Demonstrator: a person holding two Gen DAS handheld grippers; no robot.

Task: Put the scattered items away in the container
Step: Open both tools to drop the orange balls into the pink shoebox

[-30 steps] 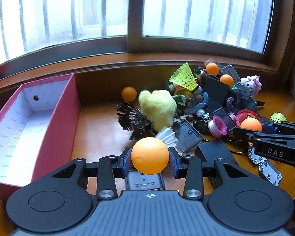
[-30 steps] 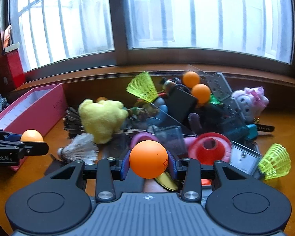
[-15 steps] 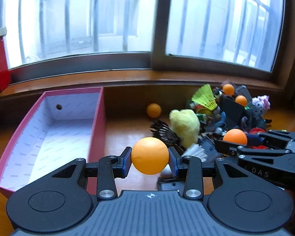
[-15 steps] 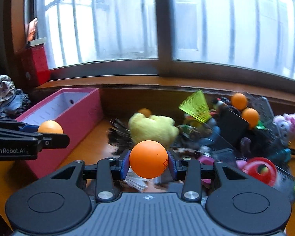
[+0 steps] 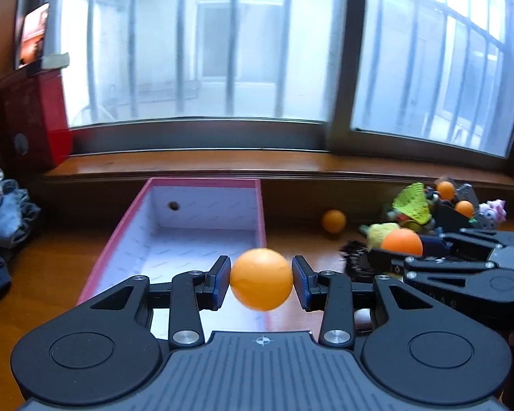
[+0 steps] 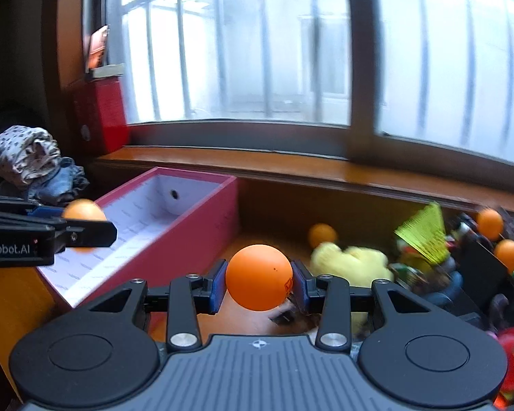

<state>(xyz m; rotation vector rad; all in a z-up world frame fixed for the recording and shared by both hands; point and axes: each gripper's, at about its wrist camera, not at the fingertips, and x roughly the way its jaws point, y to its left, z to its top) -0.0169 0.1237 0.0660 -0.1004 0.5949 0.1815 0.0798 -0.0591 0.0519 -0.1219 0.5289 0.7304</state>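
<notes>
1. The left gripper [image 5: 261,279] has its blue-padded fingers [image 5: 220,282] closed on a smooth orange table-tennis ball [image 5: 261,279], pinched on both sides.
2. In the left wrist view that ball sits in front of the near right part of the long pink cardboard box with a white lined interior [image 5: 133,221]; how high above the box it is held cannot be judged.
3. The box stands open on the brown wooden surface [image 5: 51,274] below the window sill, a small round hole in its far wall, and its visible floor is bare.
4. The right gripper [image 6: 258,282] likewise clamps a second orange ball [image 6: 258,282] (this one with a small red printed mark) between its fingers [image 6: 217,284].
5. From the right wrist view this ball lies to the right of the box's pink side wall, over the surface, between the box and the clutter.
6. The clutter, right of the box, includes a fuzzy yellow plush toy [image 6: 351,262], a neon-yellow plastic shuttlecock [image 6: 425,234], a loose orange ball [image 6: 322,234] near the back wall, and two more orange balls [image 6: 490,222] on dark parts.
7. A heap of folded clothes [image 6: 34,164] lies left of the box.
</notes>
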